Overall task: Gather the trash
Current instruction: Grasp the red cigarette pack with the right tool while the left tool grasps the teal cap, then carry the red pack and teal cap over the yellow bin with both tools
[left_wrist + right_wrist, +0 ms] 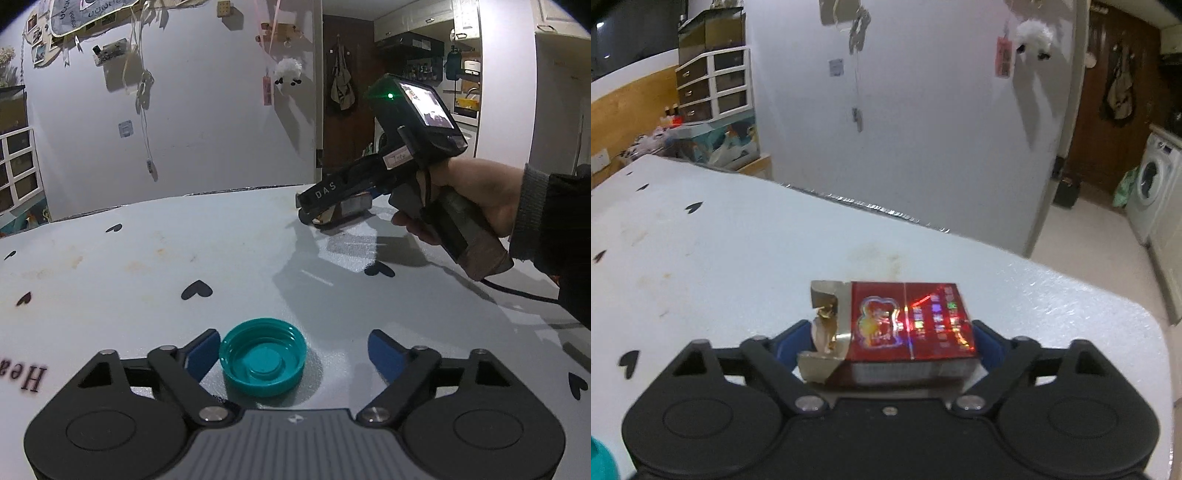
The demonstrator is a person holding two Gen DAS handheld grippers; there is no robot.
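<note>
In the left wrist view we see our left gripper [291, 350] low over the white foam table top with black heart marks [147, 266], pointing forward and tilted down. Its blue-padded fingers [201, 352] stand wide, and the teal round plastic bottle cap [263, 362] lies between them, open side up. The cap sits close against the left pad, at about 9 o'clock of the gap, while the right pad at 3 o'clock is clearly apart from it, so nothing is pinched. At about 2 o'clock in this view a hand [469, 199] in a dark sleeve with grey cuff [554, 221] holds the black right gripper [314, 214] by its handle, nose slanted down to the table. In the right wrist view the red cigarette pack with torn silver foil top [905, 325] lies flat on the table between the fingers [988, 345] of this gripper, the torn end toward 9 o'clock. The jaws stand wide around the pack; whether the pads already press on its ends we cannot tell. Behind the table, at 12 o'clock, a pale wall [923, 110] rises.
</note>
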